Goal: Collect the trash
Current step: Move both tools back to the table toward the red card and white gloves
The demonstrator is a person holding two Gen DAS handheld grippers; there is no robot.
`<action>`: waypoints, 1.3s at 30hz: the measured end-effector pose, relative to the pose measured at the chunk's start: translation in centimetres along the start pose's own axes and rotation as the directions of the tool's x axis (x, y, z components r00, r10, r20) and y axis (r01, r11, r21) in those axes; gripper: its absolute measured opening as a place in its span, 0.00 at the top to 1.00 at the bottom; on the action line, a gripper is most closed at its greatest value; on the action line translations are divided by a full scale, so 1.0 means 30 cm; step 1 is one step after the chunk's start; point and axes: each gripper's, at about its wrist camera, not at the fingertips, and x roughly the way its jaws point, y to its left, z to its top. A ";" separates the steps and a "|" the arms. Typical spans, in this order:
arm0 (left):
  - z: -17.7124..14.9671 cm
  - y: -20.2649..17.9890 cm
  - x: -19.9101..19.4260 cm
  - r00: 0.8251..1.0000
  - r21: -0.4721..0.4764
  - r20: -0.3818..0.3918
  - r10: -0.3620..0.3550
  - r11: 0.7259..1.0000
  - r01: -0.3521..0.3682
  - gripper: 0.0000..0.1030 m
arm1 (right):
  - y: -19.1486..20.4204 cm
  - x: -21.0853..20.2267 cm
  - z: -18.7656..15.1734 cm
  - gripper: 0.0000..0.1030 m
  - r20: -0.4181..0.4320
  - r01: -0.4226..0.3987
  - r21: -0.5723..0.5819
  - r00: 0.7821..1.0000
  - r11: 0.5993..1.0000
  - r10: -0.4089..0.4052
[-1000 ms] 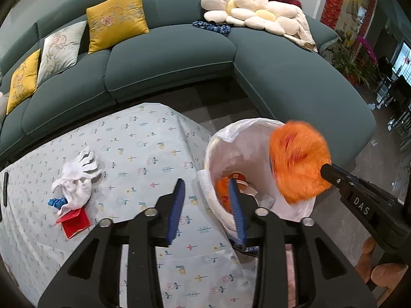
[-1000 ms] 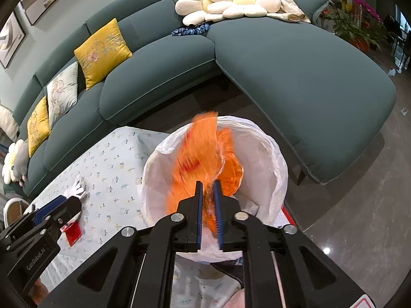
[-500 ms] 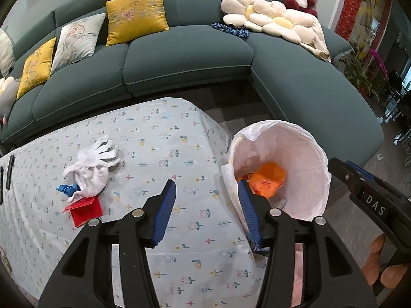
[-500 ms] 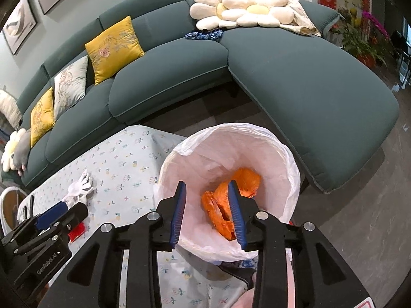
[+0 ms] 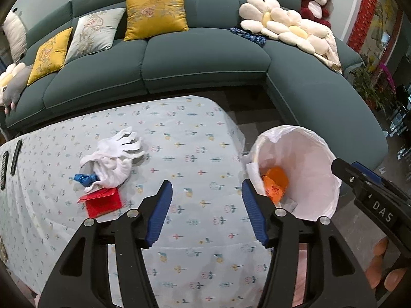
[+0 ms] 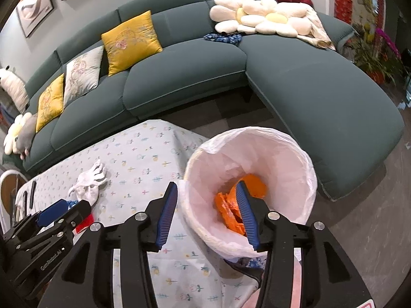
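Orange wrapper [image 6: 231, 205]: lies in the white-lined bin [image 6: 295, 154], right of the table; done.
Left to collect: white gloves [image 5: 115, 154], blue scrap [image 5: 84, 179], red packet [image 5: 101, 201], clustered far left on the tablecloth [image 5: 192, 141].
Right gripper [image 6: 208, 213]: jaws have just been opening, released, nothing between them, over the bin's near rim.
Left gripper [image 5: 205, 213]: jaws have just been opening, empty, above the cloth.
Progress: partway, I judge.

"DAS" in white letters on black body of right gripper [image 5: 370, 187], seen from left wrist. "GenRobot.AI" faint, white, on left gripper [image 6: 64, 210] body, right wrist view.
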 end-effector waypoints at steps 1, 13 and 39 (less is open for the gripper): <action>-0.005 0.017 -0.003 1.000 -0.005 0.002 0.003 1.000 -0.003 0.48 | 0.013 -0.001 -0.002 0.54 -0.001 -0.001 -0.006 1.000 1.000 0.001; -0.100 0.293 -0.001 0.997 -0.122 -0.018 0.080 0.989 -0.082 0.38 | 0.215 0.029 -0.054 0.50 -0.034 -0.038 -0.085 0.999 0.996 0.035; -0.250 0.812 0.164 0.986 -0.630 -0.161 -0.042 0.773 -0.070 0.36 | 0.599 0.240 -0.179 0.50 -0.182 -0.128 -0.220 0.979 0.967 0.088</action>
